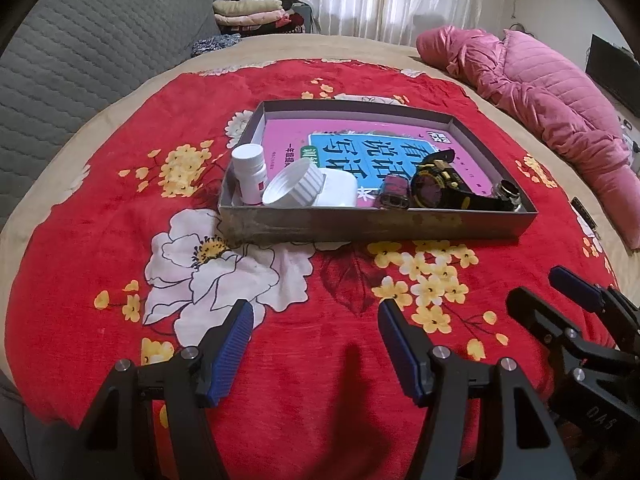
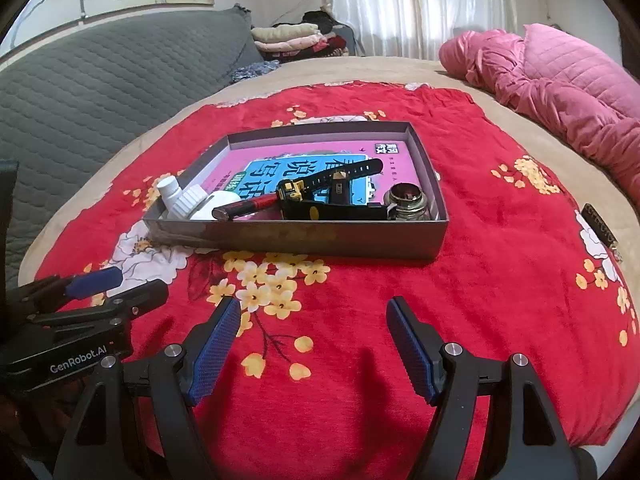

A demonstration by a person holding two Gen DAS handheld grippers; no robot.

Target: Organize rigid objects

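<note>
A: What's in the shallow grey cardboard box (image 2: 296, 240)?

B: Pink-and-blue book (image 1: 360, 148) flat on the bottom. Small white plastic pill bottle (image 1: 249, 174) upright at 9 o'clock, w/ a bigger white ribbed-cap bottle (image 1: 308, 188) on its side just beside it.

A: Rest?

B: Dark red pen (image 2: 244, 208) lying at 6, black-and-yellow wristwatch (image 2: 320, 192) centre w/ strap running to 12, round metal-rimmed glass jar (image 2: 408, 200) at 4.
</note>
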